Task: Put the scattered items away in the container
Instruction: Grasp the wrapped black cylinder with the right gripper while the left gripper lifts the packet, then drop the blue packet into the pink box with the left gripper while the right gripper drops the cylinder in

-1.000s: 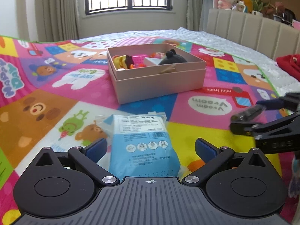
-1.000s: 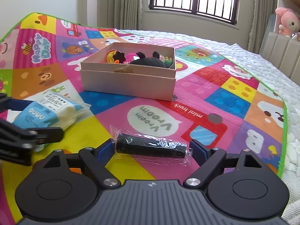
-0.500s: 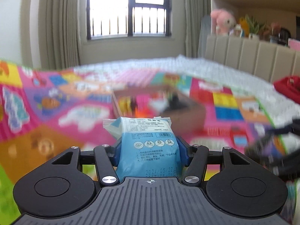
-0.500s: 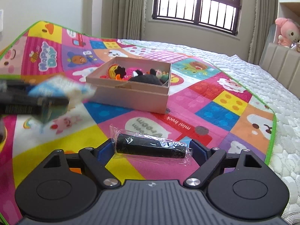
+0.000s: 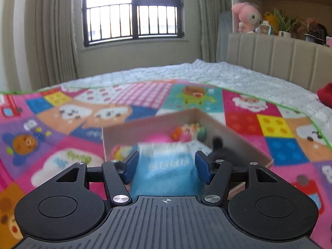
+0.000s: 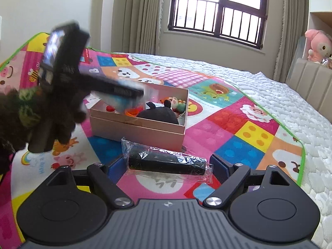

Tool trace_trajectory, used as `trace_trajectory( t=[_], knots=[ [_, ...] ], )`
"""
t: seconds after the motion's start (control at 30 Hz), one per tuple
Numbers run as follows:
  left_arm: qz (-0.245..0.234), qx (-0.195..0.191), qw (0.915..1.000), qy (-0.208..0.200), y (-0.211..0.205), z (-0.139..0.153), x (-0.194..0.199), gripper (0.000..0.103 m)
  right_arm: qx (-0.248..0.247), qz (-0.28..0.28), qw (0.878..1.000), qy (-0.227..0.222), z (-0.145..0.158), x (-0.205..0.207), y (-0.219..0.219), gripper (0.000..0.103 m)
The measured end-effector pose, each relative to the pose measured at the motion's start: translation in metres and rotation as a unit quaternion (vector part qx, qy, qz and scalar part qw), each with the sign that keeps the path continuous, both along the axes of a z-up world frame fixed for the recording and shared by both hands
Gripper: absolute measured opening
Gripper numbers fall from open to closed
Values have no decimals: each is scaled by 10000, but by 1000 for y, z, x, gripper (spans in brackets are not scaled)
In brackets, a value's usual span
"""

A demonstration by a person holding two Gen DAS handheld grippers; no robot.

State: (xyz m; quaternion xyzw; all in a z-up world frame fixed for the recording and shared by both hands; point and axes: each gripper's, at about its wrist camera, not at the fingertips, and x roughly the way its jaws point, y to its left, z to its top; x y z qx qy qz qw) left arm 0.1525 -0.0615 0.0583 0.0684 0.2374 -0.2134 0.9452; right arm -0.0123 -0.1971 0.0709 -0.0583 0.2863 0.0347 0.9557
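My left gripper (image 5: 166,166) holds a blue tissue pack (image 5: 166,168) over the open pink box (image 5: 244,145); the pack looks blurred and the fingers sit a little apart from its sides. The box (image 6: 137,130) holds a black plush (image 6: 157,115) and small toys. In the right wrist view the left gripper (image 6: 128,91) hovers over the box's left end with the pack (image 6: 122,101) beneath it. My right gripper (image 6: 166,164) is shut on a black cylinder in clear wrap (image 6: 166,162), lifted above the mat in front of the box.
A colourful play mat (image 6: 249,132) covers a white quilted bed (image 6: 290,103). A padded headboard (image 5: 280,60) with plush toys is at the right. A window and curtains stand behind.
My left gripper closed on the tissue pack, lifted it and carried it forward over the box, where its fingers have spread. My right gripper has lifted the wrapped cylinder and moved closer to the box.
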Motion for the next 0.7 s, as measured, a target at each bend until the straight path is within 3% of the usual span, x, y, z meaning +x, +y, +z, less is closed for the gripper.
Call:
trace_trajectory(
  t=[0.1,0.27,0.43,0.5,0.53,0.6,0.7],
  knots=[
    [-69,-347,9994,-55,18,3,-19,94,-29,74,10000,0,1,19,-2,86],
    [-234,-452,9985,-199,34,11,-50,94,259,177,9995,-68,17,80,-5,86],
    [-443,-518,9975,-199,40,15,-63,94,740,342,9967,15,35,171,2,87],
    [-414,-496,9977,-203,45,14,-66,96,727,514,9960,26,36,204,8,91],
    [-362,-467,9980,-211,48,13,-68,96,699,433,9966,39,37,217,10,98],
    [-239,-423,9986,-200,56,11,-71,97,738,243,9969,101,36,231,11,98],
    [-2,-487,9988,-19,66,2,-70,100,952,494,9941,171,34,216,14,93]
  ],
)
